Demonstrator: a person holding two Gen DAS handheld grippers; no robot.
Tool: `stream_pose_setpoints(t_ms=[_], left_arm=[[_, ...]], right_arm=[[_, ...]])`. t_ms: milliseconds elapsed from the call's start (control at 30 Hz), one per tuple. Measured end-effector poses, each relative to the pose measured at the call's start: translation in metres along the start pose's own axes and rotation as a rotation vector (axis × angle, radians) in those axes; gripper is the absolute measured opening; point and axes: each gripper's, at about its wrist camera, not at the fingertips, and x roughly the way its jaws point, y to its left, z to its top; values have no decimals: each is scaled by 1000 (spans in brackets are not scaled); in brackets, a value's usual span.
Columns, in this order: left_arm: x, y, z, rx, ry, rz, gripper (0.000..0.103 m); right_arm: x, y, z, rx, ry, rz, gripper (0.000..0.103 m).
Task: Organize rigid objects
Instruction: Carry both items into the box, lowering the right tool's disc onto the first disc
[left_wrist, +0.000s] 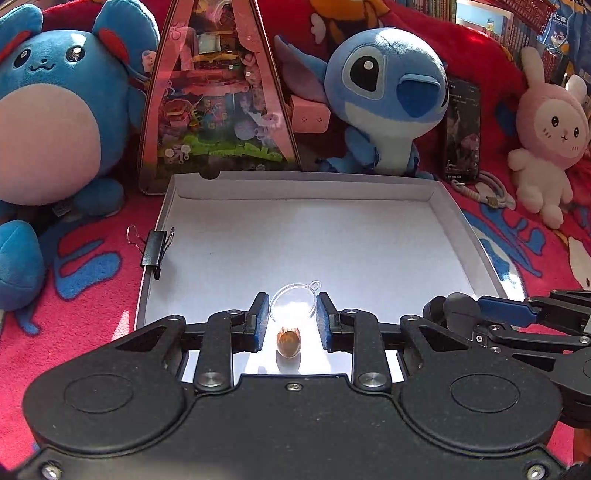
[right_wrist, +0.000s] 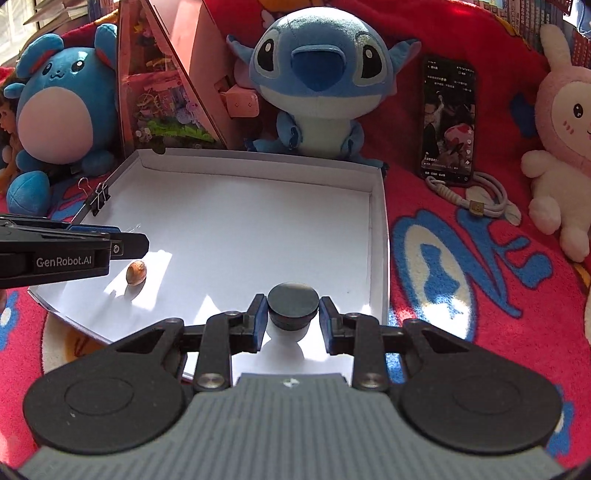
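One small brown nut-like piece (left_wrist: 289, 343) already lies in the white box (left_wrist: 295, 192). The left gripper (left_wrist: 291, 317) is closed on a clear plastic half-shell (left_wrist: 293, 302) and the right gripper (right_wrist: 292, 314) on a black round cap (right_wrist: 293, 301), both held over the box's near edge. Judging by this, setting those two down inside is what remains.
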Motion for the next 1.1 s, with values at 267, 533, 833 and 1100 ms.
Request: stream_pose_setpoints(t_ms=[267,533,833,1100], left_arm=[[14,-7,4,1,9,1,26],[21,-9,1,18,21,14,26],[27,-10,-2,30,26,18,26],[27,-11,-4,49,9,30,26]], right_arm=[[13,-4,6,41,24,8,35],[15,0,4,31,36,16,35],[20,2,3,23,37,-1,35],[21,6,2,10,31,-17,37]])
